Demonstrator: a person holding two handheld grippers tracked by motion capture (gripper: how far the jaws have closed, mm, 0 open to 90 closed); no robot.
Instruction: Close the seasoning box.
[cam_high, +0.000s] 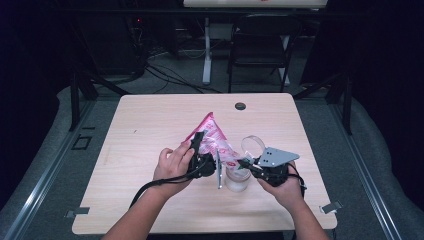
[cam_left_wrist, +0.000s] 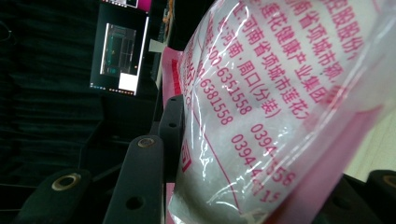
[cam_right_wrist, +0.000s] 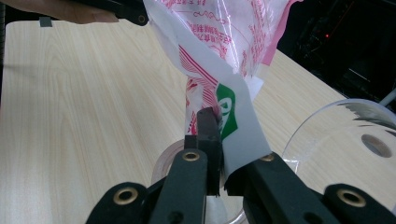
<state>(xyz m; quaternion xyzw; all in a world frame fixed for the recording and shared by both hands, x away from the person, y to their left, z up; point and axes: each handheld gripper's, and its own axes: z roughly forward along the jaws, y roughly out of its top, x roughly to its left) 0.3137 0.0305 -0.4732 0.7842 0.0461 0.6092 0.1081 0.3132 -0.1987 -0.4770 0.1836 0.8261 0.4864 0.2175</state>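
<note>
Pink-printed plastic bag (cam_high: 214, 138) held above tabletop (cam_high: 150, 130) between 2 grippers, tilted, white powdery contents seen inside. Left gripper (cam_high: 199, 150) fingers (cam_left_wrist: 140, 182) clamped on bag body, bulging film pressed against them. Right gripper (cam_high: 246, 163) fingers (cam_right_wrist: 208, 140) together, pinched on lower corner of bag near green mark. Bag corner positioned directly over clear jar (cam_high: 237, 179), which stands on tabletop between both hands. Clear round lid (cam_high: 253, 144) seen just behind jar, beside right gripper. Black chair (cam_high: 262, 42) stands beyond tabletop.
</note>
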